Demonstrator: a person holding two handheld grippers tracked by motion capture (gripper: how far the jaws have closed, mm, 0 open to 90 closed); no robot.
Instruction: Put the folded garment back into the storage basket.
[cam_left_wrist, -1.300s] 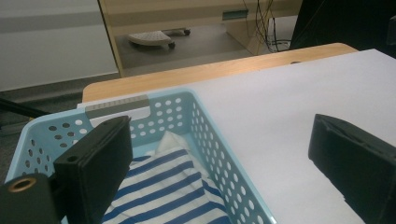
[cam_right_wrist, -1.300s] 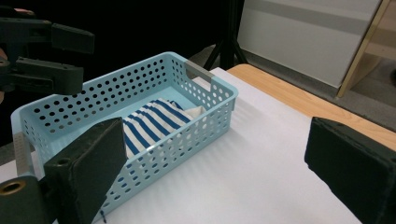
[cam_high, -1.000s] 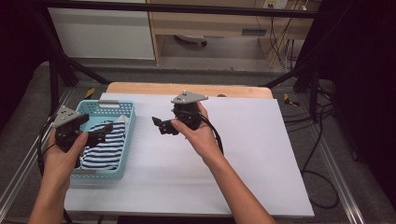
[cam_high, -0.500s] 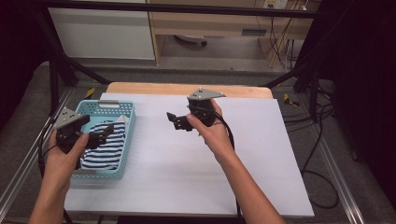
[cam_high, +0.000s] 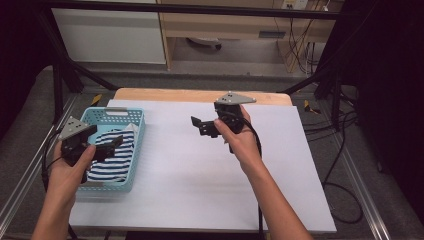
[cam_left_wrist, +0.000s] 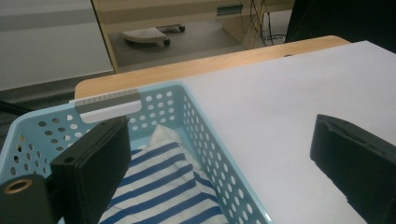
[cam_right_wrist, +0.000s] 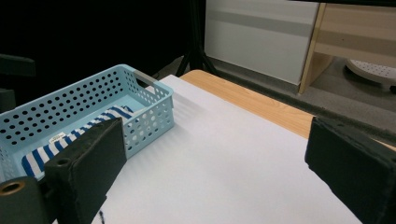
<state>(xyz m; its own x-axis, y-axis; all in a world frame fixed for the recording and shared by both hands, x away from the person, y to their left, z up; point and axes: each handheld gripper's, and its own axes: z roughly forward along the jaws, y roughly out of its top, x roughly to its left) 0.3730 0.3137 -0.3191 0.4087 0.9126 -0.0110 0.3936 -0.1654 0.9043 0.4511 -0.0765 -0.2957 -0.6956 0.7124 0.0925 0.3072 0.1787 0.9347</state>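
The blue-and-white striped cloth (cam_high: 111, 155), folded in the pale blue basket (cam_high: 137, 137) at the counter's (cam_high: 200, 190) left, looks soft, light and limp, best pinched at a raised fold by the left hand-held gripper (cam_high: 107, 145), which hovers wide open and empty above it, as does the right hand-held gripper (cam_high: 200, 126) over mid-counter

The left hand-held gripper (cam_high: 107, 145) hides part of the striped cloth (cam_high: 111, 162).
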